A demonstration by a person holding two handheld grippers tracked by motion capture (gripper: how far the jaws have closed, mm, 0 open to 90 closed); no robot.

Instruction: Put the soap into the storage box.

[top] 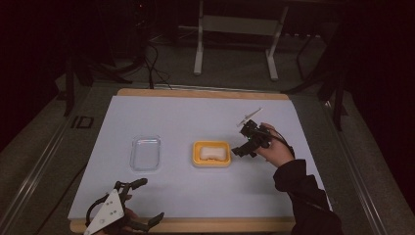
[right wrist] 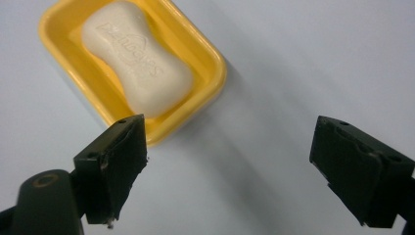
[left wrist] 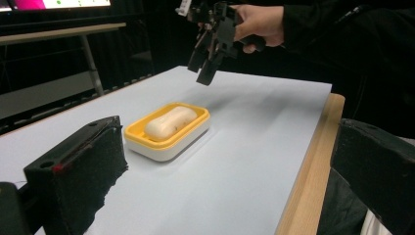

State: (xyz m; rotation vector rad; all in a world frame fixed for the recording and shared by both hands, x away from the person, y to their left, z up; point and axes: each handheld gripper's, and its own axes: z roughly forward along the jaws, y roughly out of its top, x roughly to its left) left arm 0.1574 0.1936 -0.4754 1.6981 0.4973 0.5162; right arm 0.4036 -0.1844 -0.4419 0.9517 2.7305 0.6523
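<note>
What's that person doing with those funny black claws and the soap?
A person holds a claw-like gripper in each hand. The right gripper hangs open just beside the yellow soap dish, where a white bar of soap lies. The left gripper waits open at the table's near edge. A clear lid lies left of the dish.

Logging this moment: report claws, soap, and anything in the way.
Right claw open, raised beside the yellow soap dish. Left claw open, at near table edge. Soap bar lying in dish, untouched. Clear lid left of dish, apart; nothing blocking.
</note>
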